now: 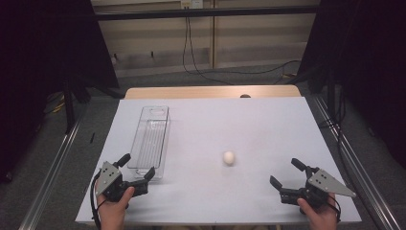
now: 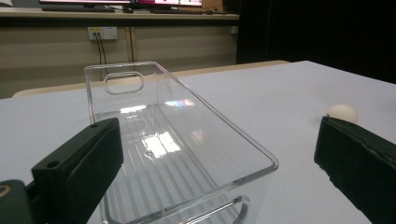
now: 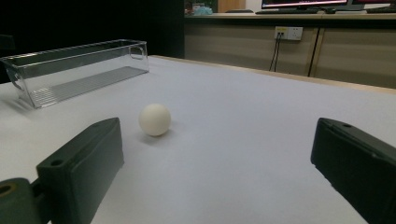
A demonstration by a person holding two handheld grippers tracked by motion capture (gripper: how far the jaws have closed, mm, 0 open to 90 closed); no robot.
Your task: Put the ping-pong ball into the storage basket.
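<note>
A small white ball (image 1: 229, 157) lies on the white table (image 1: 249, 124), right of centre; it also shows as the ball (image 3: 154, 119) and the ball (image 2: 342, 113). A clear, empty plastic bin (image 1: 151, 139) stands lengthwise on the left half. My left gripper (image 1: 138, 167) is open at the bin's near end, its jaws straddling the bin (image 2: 177, 144). My right gripper (image 1: 287, 173) is open at the near right, apart from the ball, which lies ahead and to its left. The bin (image 3: 74, 70) shows far left in the right gripper view.
The table's wooden far edge (image 1: 210, 92) meets a floor with trailing cables (image 1: 225, 72). Metal rails (image 1: 52, 167) run along both sides of the table. Dark curtains hang left and right. A person's hands (image 1: 112, 211) hold both grippers at the near edge.
</note>
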